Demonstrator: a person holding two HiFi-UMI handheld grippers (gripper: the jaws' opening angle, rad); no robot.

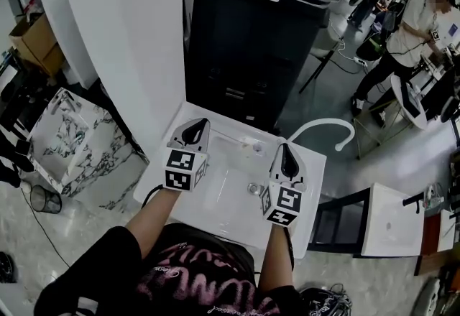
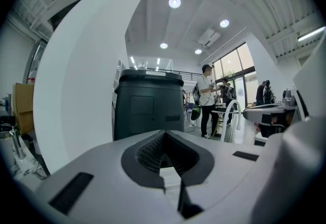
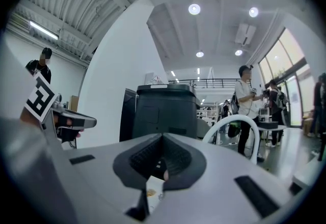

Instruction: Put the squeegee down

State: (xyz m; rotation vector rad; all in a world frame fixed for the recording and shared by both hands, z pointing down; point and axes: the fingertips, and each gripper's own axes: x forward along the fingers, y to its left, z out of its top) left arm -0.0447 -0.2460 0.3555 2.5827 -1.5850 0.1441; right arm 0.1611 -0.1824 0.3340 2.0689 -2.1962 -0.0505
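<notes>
- Left gripper [image 1: 195,131] and right gripper [image 1: 287,156]: both pairs of fingers [image 2: 145,154] are pressed together with nothing pinched. Dark ribbed inner faces are set in smooth grey housings that taper to a point.
- Squeegee: not made out in any view. Nothing is held between, or seen just beside, either pair of fingers.
- Washbasin [image 1: 314,164]: a glossy white rectangular bowl lies below both pairs of fingers. Its round metal drain [image 1: 253,189] lies between them, nearer the right pair.
- Tap [image 1: 325,123]: a slender white arch is seen beyond and to the right of the right fingers.
- Bin [image 1: 251,42]: matt black and boxy, ahead of both fingertips.
- Step: the put-down is judged complete or not under way. No release is called for, only withdrawal from the basin.
</notes>
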